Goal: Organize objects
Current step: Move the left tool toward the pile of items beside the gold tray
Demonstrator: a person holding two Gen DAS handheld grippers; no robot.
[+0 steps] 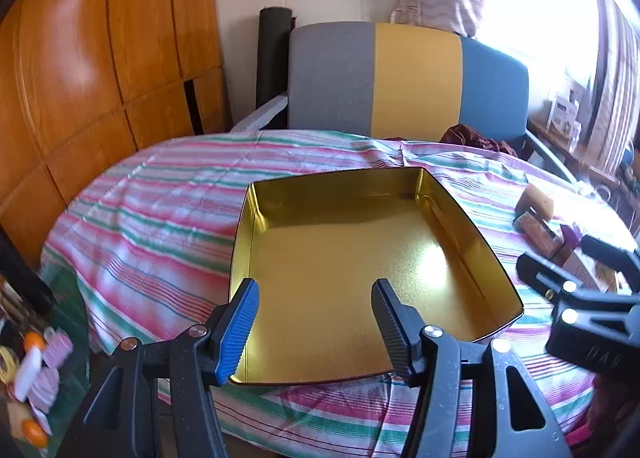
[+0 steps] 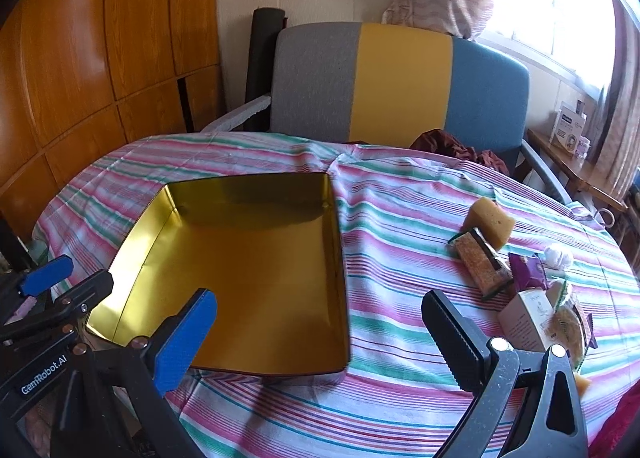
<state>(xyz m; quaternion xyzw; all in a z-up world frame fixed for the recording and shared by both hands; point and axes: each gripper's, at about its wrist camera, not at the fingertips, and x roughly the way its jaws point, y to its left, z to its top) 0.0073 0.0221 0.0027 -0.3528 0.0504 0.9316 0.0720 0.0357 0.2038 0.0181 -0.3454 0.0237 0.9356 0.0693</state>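
Between the spread fingers of the left gripper [image 1: 316,322] lies only the bare gold floor of an open tin [image 1: 360,254]; the blue pad and the black ribbed pad stand well apart over its near edge and clamp nothing. On the side of this gripper, seen from the right wrist, white lettering reads "GemRobot.AI". The right gripper [image 2: 320,334] hangs with its fingers wide apart too, holding nothing, the blue pad over the tin's near right corner and the black one over the striped cloth [image 2: 400,218] that covers the table.

The tin, rectangular and shallow, sits on the cloth with nothing in it. To its right, well apart from it, lies a small cluster of things: a yellow sponge [image 2: 490,221] farthest back, a long wrapped snack bar [image 2: 482,264] just in front of it, a purple packet [image 2: 528,272] beside that, a white ball-like object [image 2: 559,256] further right, and a small white box [image 2: 524,322] with print too small to read, touching some crinkled wrappers.

Behind the table stands a grey, yellow and blue chair [image 2: 396,82], and a white printed box [image 2: 568,132], its text illegible, rests on a shelf by the window
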